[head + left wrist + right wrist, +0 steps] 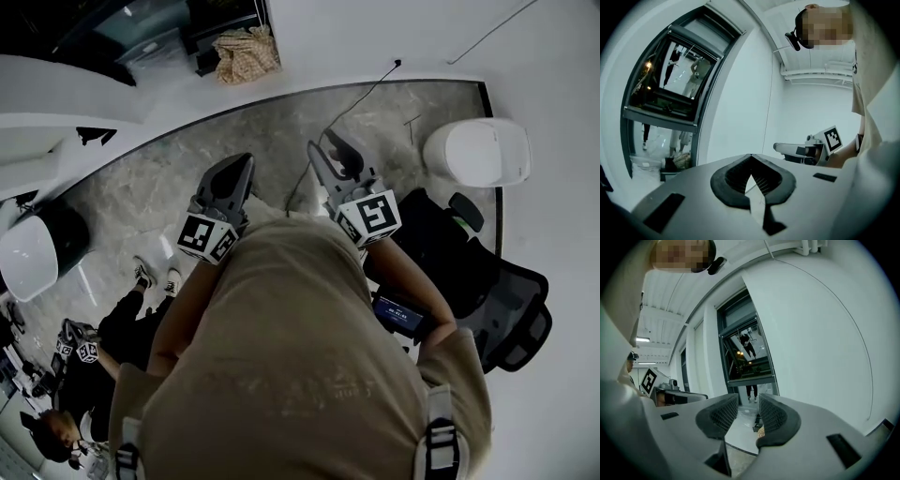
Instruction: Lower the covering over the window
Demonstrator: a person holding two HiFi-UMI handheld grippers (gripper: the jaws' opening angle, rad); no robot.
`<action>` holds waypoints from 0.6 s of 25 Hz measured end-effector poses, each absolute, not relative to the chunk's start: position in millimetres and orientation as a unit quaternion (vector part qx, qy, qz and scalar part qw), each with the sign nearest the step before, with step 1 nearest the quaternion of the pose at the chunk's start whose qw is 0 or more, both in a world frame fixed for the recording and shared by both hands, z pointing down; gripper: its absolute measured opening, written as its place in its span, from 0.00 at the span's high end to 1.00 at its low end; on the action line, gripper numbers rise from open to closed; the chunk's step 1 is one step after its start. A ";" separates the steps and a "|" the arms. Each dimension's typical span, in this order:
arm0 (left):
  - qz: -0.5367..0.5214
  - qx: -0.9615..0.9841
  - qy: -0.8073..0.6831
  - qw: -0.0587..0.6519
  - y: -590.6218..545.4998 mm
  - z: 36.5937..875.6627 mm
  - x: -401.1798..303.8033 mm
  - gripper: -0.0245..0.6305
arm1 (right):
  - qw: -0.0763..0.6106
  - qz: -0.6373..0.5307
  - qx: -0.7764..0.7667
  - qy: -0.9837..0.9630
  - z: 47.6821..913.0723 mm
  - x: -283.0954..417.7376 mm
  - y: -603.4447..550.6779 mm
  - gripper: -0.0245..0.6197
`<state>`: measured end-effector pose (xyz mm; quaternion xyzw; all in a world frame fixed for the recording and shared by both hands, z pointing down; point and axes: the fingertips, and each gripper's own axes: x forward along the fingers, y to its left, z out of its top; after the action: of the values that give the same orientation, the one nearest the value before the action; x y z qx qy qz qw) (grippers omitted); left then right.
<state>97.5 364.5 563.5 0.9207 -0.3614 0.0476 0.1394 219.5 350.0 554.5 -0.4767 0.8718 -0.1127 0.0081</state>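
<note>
The window (663,89) is shown plainly in the two gripper views, set in the white wall. It is seen off to the left in the left gripper view and straight ahead between the fingers in the right gripper view. A grey band (739,310) is seen across its top; whether that is the covering cannot be told. The left gripper (244,165) is seen with its fingers (729,180) pressed together on nothing. The fingers (776,416) of the right gripper (328,148) are held well apart and empty. Only in the head view are both grippers shown side by side above the marble floor (169,178).
</note>
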 end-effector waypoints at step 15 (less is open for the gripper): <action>0.060 0.886 -0.436 0.148 434.5 560.9 83.0 0.94 | 0.009 -0.090 -0.444 0.891 549.1 210.9 406.0 0.74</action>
<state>83.0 434.5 560.9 0.8855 -0.4363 0.0597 0.1482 210.9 406.0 549.1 -0.4443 0.8913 -0.0897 0.0089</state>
